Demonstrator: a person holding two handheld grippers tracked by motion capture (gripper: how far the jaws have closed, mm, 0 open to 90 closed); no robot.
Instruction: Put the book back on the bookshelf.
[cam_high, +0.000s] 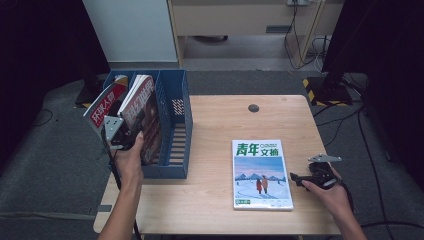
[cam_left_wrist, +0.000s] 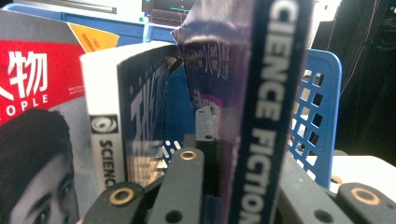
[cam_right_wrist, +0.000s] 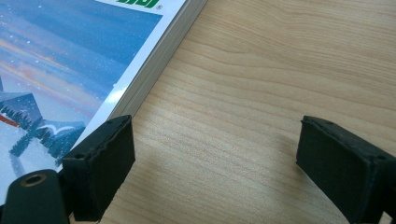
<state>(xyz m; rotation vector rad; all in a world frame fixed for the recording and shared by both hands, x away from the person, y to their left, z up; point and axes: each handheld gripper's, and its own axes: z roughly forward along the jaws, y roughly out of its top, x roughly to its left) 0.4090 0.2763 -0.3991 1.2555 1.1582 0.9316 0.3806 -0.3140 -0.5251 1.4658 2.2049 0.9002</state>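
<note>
- Dark, glossy paperback magazine (cam_left_wrist: 261, 116), its spine lettered "SCIENCE FICTION" in pale capitals: upright in the blue plastic lattice-walled file rack (cam_high: 176, 107) at the desk's left edge, pinched between the closed jaws of the left gripper (cam_high: 131, 131).
- A second white-spined copy (cam_left_wrist: 105, 140) marked "SCIENCE" stands just beside it; at the rack's far left leans a red-covered magazine (cam_high: 104, 106) with white Chinese characters and the letters "OPLE".
- Right gripper (cam_high: 296, 178): black rubber-padded jaws spread wide, holding nothing, low over the desk near its right edge.
- Flat-lying thick magazine (cam_high: 260, 173) with snowy blue cover and green Chinese title, just beside that gripper.
- Light wood-grain laminate desk (cam_high: 225, 120).
</note>
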